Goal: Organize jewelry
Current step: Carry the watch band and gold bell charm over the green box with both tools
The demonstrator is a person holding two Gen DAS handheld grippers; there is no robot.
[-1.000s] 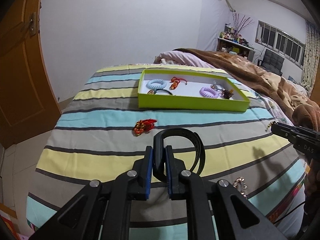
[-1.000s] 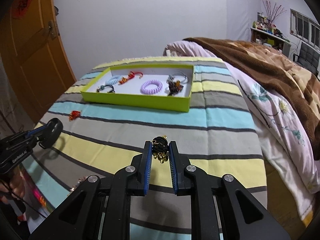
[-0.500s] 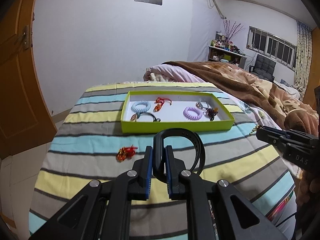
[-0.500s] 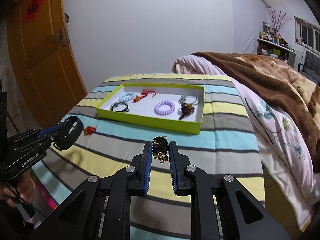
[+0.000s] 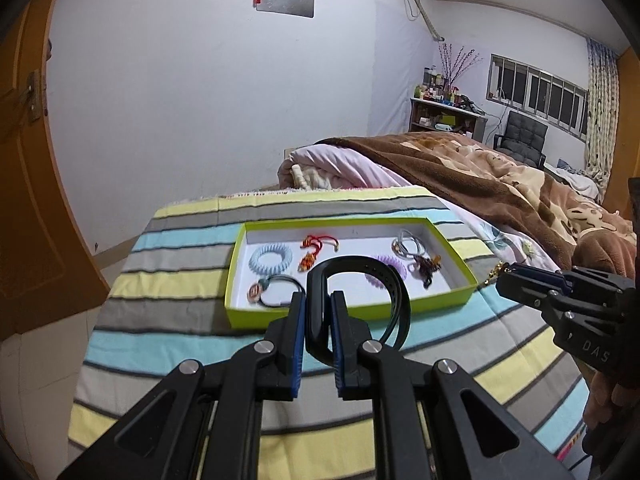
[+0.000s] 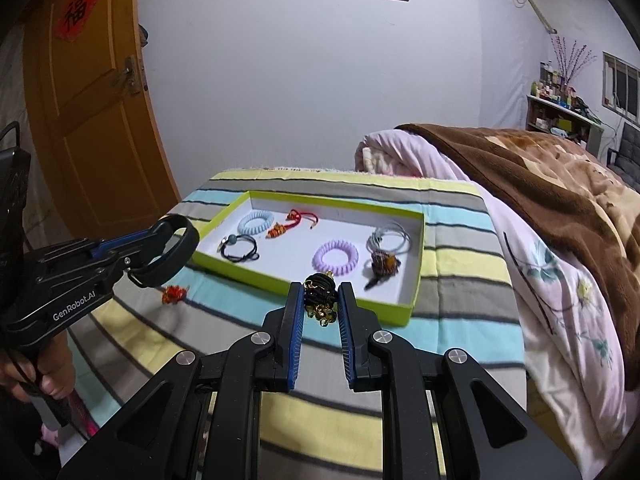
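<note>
Right now your left gripper point(image 5: 318, 316) is clamped on the black band point(image 5: 360, 280), held above the bed point(image 5: 168, 280) just short of the green tray point(image 5: 344, 312), while your right gripper point(image 6: 319, 300) pinches the black-and-gold charm point(image 6: 319, 298) before the tray's near wall. Carry each over the rim before letting go — the wall could snag the band's hanging loop. Aim for the bare white floor mid-tray, between the lilac coil point(image 6: 335, 257) and black hair tie point(image 6: 240, 249). A red trinket point(image 6: 174, 293) lies outside on the bed.
</note>
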